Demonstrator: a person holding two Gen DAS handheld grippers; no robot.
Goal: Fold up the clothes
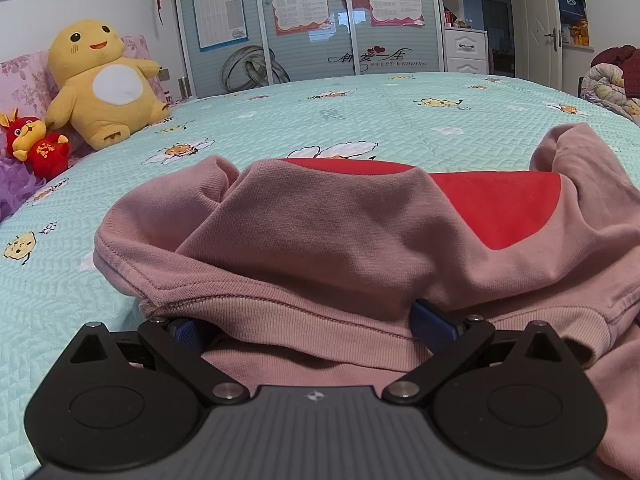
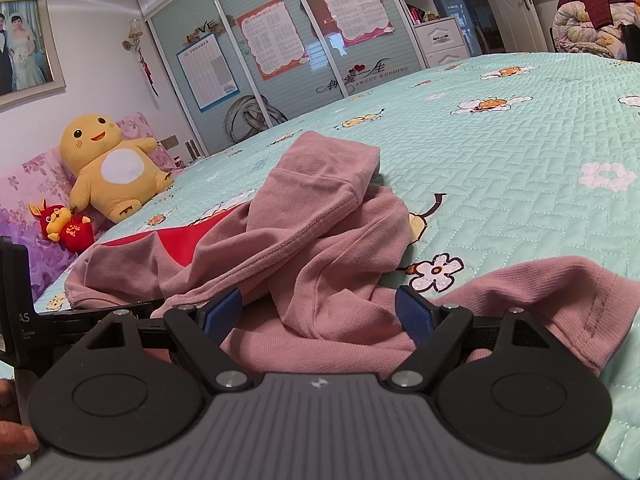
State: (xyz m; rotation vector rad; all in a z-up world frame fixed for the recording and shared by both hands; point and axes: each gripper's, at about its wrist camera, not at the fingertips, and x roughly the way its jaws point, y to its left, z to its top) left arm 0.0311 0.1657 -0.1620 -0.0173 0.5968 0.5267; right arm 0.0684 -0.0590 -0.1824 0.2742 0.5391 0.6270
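A dusty-pink sweatshirt (image 1: 340,240) with a red patch (image 1: 500,208) lies crumpled on the bed. In the left wrist view its ribbed hem drapes over and between the blue pads (image 1: 434,328) of my left gripper (image 1: 312,332), whose jaws stand wide open; the fingertips are hidden under the cloth. In the right wrist view the same sweatshirt (image 2: 320,220) is heaped ahead, a sleeve folded over on top. My right gripper (image 2: 318,314) is open, with bunched pink cloth lying loose between its blue pads (image 2: 222,312).
The mint quilted bedspread (image 1: 360,112) stretches far ahead and to the right (image 2: 520,160). A yellow plush toy (image 1: 100,84) and a small red one (image 1: 36,144) sit by the pink headboard at left. Rolled bedding (image 1: 612,80) lies far right. A hand (image 2: 12,432) shows at the lower left.
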